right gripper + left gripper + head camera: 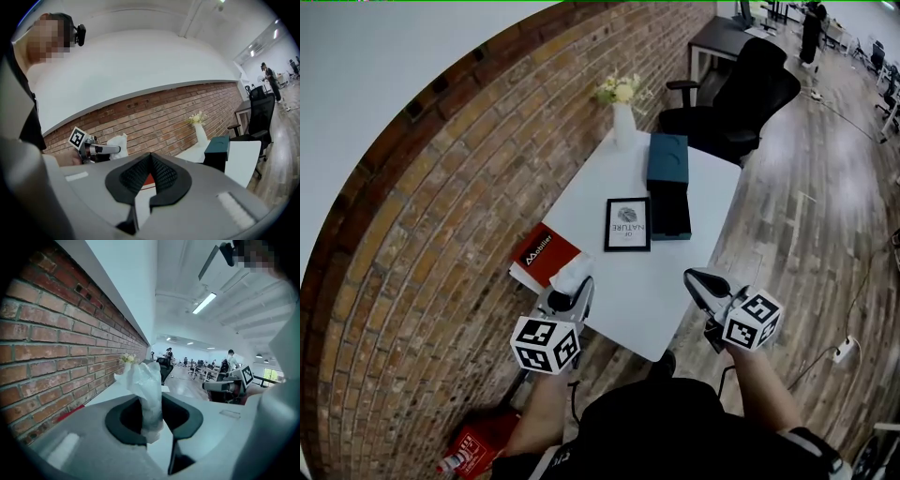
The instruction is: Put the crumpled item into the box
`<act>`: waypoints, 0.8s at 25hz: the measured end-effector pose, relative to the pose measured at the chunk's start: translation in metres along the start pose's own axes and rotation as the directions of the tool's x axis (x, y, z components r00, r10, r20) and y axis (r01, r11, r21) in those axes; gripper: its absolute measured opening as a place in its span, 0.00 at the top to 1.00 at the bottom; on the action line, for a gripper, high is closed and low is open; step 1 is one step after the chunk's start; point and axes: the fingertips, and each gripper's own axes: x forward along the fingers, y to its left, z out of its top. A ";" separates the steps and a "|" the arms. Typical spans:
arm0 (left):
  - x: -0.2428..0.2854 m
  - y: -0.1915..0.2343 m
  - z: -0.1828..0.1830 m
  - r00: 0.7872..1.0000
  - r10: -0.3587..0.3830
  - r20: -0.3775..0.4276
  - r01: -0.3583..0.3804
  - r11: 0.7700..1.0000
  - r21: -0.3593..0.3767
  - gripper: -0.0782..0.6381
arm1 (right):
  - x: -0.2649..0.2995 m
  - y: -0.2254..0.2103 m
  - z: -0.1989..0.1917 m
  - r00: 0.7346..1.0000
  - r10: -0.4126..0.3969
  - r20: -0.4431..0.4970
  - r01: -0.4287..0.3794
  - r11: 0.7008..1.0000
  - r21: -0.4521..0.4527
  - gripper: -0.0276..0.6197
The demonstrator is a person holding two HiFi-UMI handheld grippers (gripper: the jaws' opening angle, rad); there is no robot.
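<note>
The crumpled white item (569, 274) sticks up between the jaws of my left gripper (577, 289), which is shut on it at the table's near left corner. In the left gripper view the crumpled item (146, 392) stands between the two dark pads (123, 420). The box (667, 161) is teal with a black open part (671, 212), and it lies on the far half of the white table (652, 281). My right gripper (694, 277) hovers at the table's near right edge, its jaws shut with nothing in them. From the right gripper view the box (217, 147) is ahead to the right.
A framed picture (627, 224) lies mid-table, and a red book (545, 256) sits at the left edge beside the brick wall (422, 234). A white vase with flowers (622, 111) stands at the far end. A black office chair (741, 94) is behind the table.
</note>
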 end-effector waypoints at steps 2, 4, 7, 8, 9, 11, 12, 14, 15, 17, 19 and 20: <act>0.015 0.001 0.006 1.000 0.008 -0.003 -0.008 1.000 0.001 0.76 | 0.002 -0.018 0.002 1.000 0.000 -0.004 0.000 1.000 0.010 0.96; 0.028 0.002 0.012 1.000 0.014 -0.005 -0.014 1.000 0.001 0.76 | 0.003 -0.033 0.003 1.000 0.001 -0.009 -0.001 1.000 0.017 0.96; 0.043 0.000 0.018 1.000 0.019 -0.008 -0.019 1.000 -0.002 0.76 | 0.005 -0.051 0.005 1.000 0.006 -0.021 -0.006 1.000 0.028 0.96; 0.047 -0.001 0.020 1.000 0.019 -0.009 -0.019 1.000 -0.001 0.76 | 0.007 -0.055 0.006 1.000 0.010 -0.027 -0.009 1.000 0.028 0.96; 0.050 -0.001 0.021 1.000 0.019 -0.010 -0.019 1.000 0.001 0.76 | 0.009 -0.057 0.006 0.999 0.013 -0.033 -0.012 1.000 0.028 0.96; 0.054 0.000 0.021 1.000 0.021 -0.016 -0.021 1.000 -0.001 0.76 | 0.014 -0.059 0.008 0.999 0.019 -0.041 -0.017 0.999 0.029 0.96; 0.055 0.003 0.021 1.000 0.021 -0.019 -0.022 1.000 -0.005 0.76 | 0.016 -0.059 0.008 0.999 0.020 -0.044 -0.019 0.999 0.030 0.96; 0.057 0.007 0.021 1.000 0.019 -0.023 -0.019 1.000 -0.009 0.76 | 0.022 -0.061 0.006 0.999 0.022 -0.049 -0.020 0.999 0.031 0.96; 0.058 0.010 0.022 1.000 0.015 -0.022 -0.015 1.000 -0.009 0.76 | 0.025 -0.061 0.006 0.999 0.019 -0.051 -0.018 0.999 0.031 0.96; 0.061 0.016 0.024 1.000 0.003 -0.018 -0.003 1.000 -0.005 0.76 | 0.032 -0.060 0.006 0.999 0.008 -0.053 -0.006 0.999 0.033 0.96; 0.063 0.023 0.027 1.000 -0.012 -0.013 0.012 1.000 -0.004 0.76 | 0.038 -0.059 0.006 0.999 -0.008 -0.053 0.010 0.999 0.034 0.96; 0.064 0.028 0.028 1.000 -0.021 -0.011 0.021 1.000 -0.004 0.76 | 0.042 -0.058 0.006 0.998 -0.017 -0.053 0.018 0.999 0.032 0.96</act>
